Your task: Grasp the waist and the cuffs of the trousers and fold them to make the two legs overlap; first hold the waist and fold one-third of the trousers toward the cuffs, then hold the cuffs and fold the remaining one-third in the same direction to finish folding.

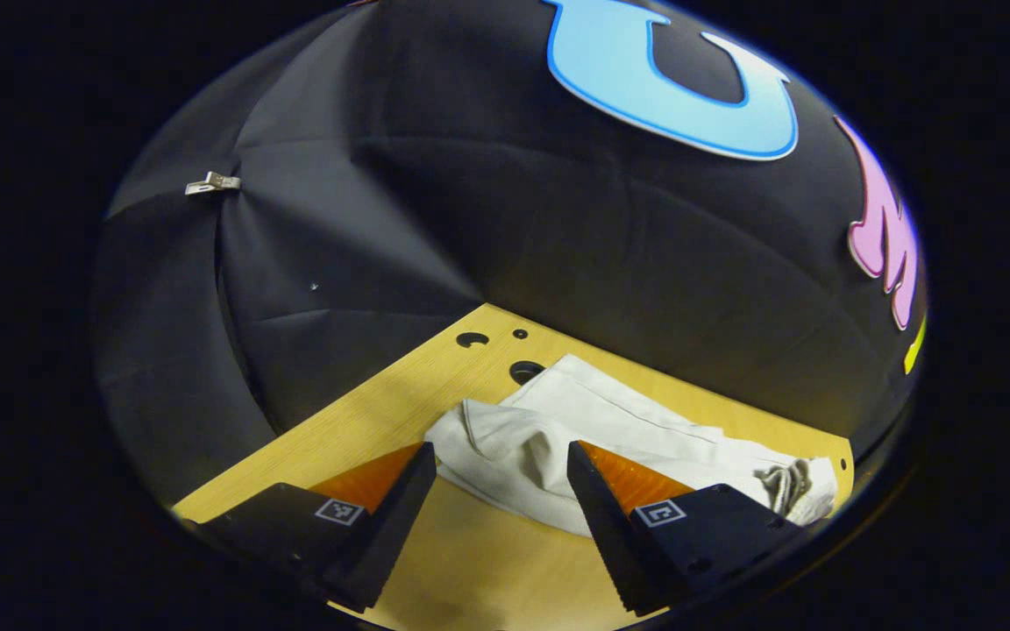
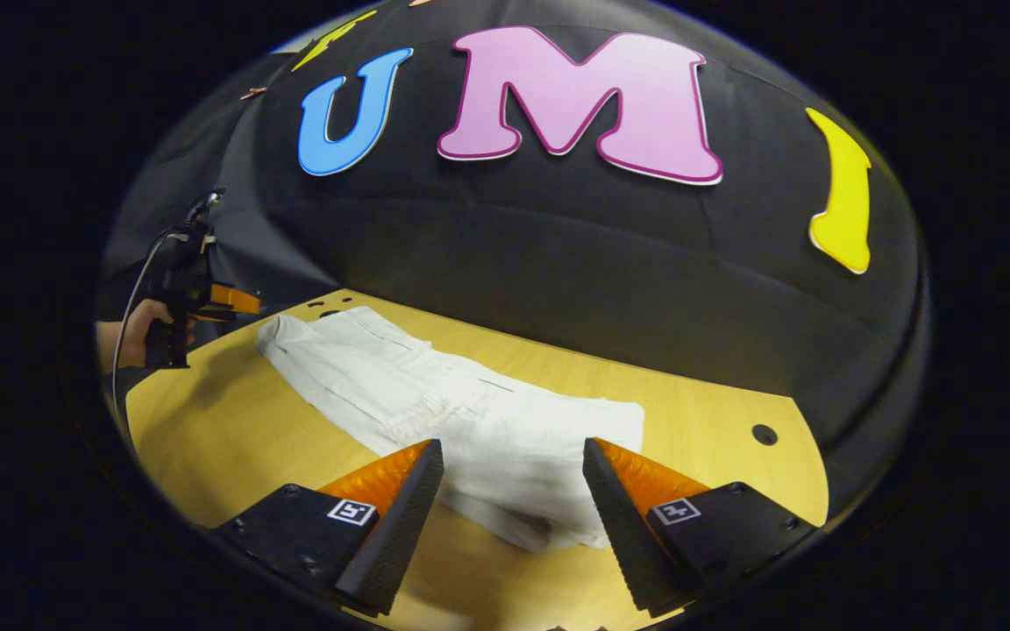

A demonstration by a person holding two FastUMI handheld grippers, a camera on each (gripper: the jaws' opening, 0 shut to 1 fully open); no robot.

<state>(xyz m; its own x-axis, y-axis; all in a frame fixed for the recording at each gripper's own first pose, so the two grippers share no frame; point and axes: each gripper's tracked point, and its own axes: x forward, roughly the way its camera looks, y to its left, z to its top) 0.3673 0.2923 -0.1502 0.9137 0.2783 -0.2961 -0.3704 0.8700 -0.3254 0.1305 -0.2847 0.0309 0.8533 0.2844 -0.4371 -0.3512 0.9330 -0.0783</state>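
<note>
The pale trousers [image 2: 435, 403] lie stretched along the wooden surface [image 2: 233, 438], close to the black cloth wall [image 2: 558, 263], and they look already doubled leg over leg, though I can't be sure the legs match. Which end is the waist I can't tell for certain.

The right gripper [image 2: 512, 491] hangs just short of the near end, jaws spread wide and holding nothing. The left gripper [image 1: 501, 491] faces the other end, where the cloth is bunched and rumpled, its jaws likewise parted and empty. In the right gripper view that left tool sits off at the far end, a hand [image 2: 132, 337] wrapped round its handle.

The trouble I'd expect is at that rumpled end: a pinch there may catch only the top layer, so one leg lifts and the other stays flat, and the overlap slides apart. If the two hands lift unevenly, the fold line goes crooked. The trousers also lie near the round holes [image 1: 505, 355] in the surface, where a low jaw tip could snag.
</note>
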